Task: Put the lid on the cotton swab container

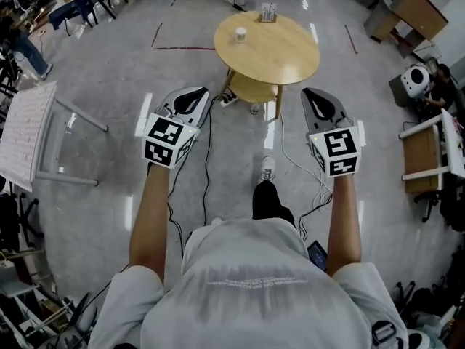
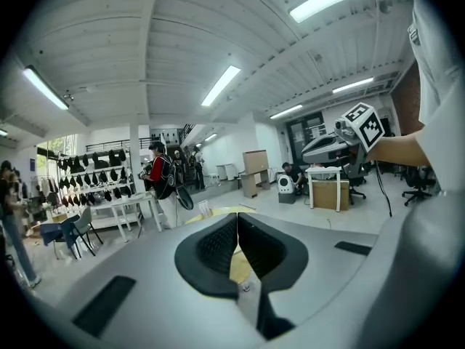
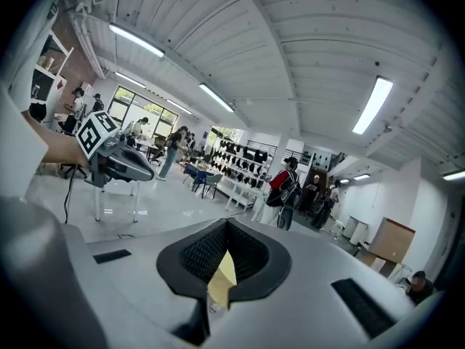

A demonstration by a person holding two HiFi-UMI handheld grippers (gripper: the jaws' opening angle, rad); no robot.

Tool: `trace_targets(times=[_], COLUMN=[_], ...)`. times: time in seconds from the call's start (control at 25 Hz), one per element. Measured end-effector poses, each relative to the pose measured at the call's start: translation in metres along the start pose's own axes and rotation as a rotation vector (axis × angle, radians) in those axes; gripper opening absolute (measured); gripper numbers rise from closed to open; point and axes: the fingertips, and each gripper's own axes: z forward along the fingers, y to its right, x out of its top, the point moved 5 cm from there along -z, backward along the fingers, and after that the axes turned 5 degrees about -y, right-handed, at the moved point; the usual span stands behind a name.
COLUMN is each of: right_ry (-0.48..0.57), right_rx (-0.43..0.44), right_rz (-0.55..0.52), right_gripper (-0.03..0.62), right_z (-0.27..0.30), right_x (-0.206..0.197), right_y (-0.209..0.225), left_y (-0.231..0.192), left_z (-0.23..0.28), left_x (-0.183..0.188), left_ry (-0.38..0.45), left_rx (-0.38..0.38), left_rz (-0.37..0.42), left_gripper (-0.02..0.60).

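My left tool (image 1: 190, 97) and right tool (image 1: 317, 97) are both pressed together on nothing. The round bench (image 1: 290, 57) lies straight ahead, well beyond both tips. A small white cylinder (image 1: 240, 34) stands on it nearer my left tool. A clear holder (image 1: 268, 11) sits further back, nearer my right. They are too small to tell lid from swab container.

Two tongs (image 1: 193, 94) (image 1: 317, 97), one table (image 1: 283, 60) (round), one container (image 1: 240, 34).
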Motion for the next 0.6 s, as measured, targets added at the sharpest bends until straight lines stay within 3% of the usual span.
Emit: trace_targets(times=[0.4,0.6], right_ry=[0.037,0.045], right_rx=[0.119,0.172], right_rz=[0.001,0.031], right_gripper=[0.028,0.028], right_z=[0.147,0.207], right_x=[-0.018,-0.030], right_y=[0.147,0.205], left_y=[-0.069,-0.088], left_z=[0.155,0.224], left_x=[0.050,0.058], left_ry=[-0.056,-0.105], left_rx=[0.121,0.151], left_rz=[-0.039,-0.069], left_gripper=[0.020,0.020])
